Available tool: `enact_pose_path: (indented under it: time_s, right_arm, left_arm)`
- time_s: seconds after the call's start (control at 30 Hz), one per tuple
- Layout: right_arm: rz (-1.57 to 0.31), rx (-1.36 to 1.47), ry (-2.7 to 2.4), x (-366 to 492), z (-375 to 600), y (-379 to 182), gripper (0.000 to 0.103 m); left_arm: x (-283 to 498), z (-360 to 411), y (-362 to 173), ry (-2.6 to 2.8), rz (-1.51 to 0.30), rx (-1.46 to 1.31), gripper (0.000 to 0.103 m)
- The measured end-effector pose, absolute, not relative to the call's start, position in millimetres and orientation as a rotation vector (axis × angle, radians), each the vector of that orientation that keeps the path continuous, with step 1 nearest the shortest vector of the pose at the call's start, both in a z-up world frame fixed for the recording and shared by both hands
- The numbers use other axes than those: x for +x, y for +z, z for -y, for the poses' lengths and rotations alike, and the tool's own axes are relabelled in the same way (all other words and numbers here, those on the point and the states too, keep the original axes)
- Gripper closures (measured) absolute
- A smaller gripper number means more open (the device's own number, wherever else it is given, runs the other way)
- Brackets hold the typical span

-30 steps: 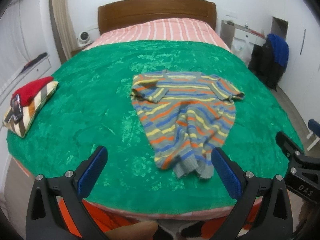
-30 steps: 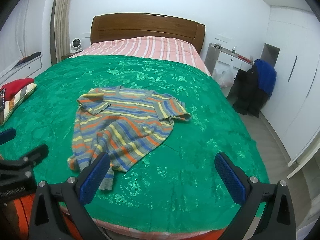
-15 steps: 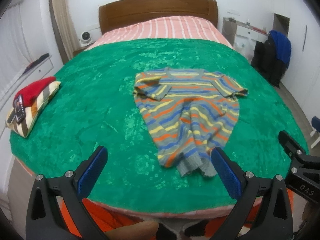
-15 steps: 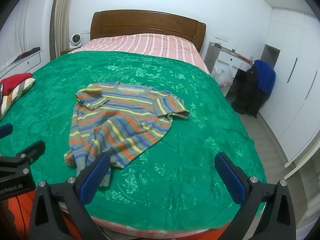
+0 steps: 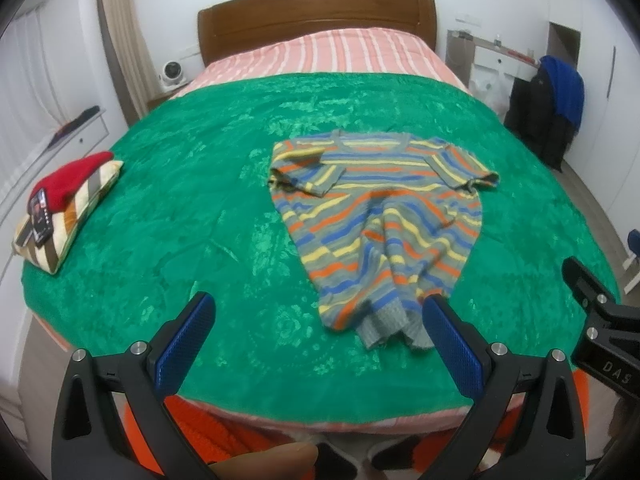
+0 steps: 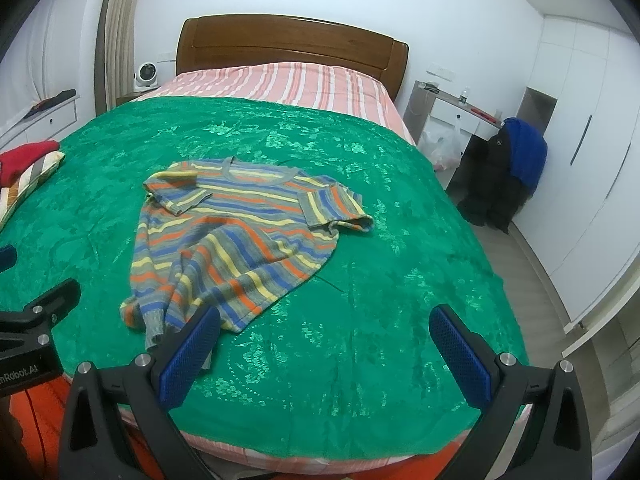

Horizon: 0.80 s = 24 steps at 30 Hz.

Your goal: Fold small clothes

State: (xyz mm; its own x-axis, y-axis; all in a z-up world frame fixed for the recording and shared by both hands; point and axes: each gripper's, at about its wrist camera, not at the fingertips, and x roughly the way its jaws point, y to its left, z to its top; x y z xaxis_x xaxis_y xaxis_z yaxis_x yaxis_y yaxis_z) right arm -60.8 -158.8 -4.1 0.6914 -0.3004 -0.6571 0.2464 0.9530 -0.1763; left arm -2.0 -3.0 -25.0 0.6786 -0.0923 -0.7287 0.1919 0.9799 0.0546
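Observation:
A small striped sweater (image 5: 380,216) in grey, blue, orange and yellow lies crumpled on the green bedspread (image 5: 192,216), neck toward the headboard, its hem bunched near the foot of the bed. My left gripper (image 5: 320,312) hangs open above the bed's near edge, its right finger just beside the hem. In the right wrist view the same sweater (image 6: 240,232) lies left of centre, and my right gripper (image 6: 326,326) is open with its left finger overlapping the hem. Nothing is held by either one.
A folded stack of clothes (image 5: 64,208), red on top, rests at the bed's left edge. Beyond the green cover (image 6: 380,208) are pink striped bedding (image 6: 296,84) and a wooden headboard (image 5: 316,20). A chair with dark and blue clothes (image 6: 508,172) stands to the right.
Both grippers have moved forward and slightly up over the foot of the bed, so the sweater sits closer. The jaws stay open and the sweater has not moved.

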Motion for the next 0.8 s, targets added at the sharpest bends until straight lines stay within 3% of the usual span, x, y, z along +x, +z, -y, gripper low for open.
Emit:
enact_pose_path:
  time_s: [0.8]
  right_arm:
    - [-0.759, -0.083, -0.329, -60.0, 163.4, -6.4, 0.0]
  left_arm:
    - [-2.3, 7.2, -28.7, -0.166, -0.819, 0.149, 0.0]
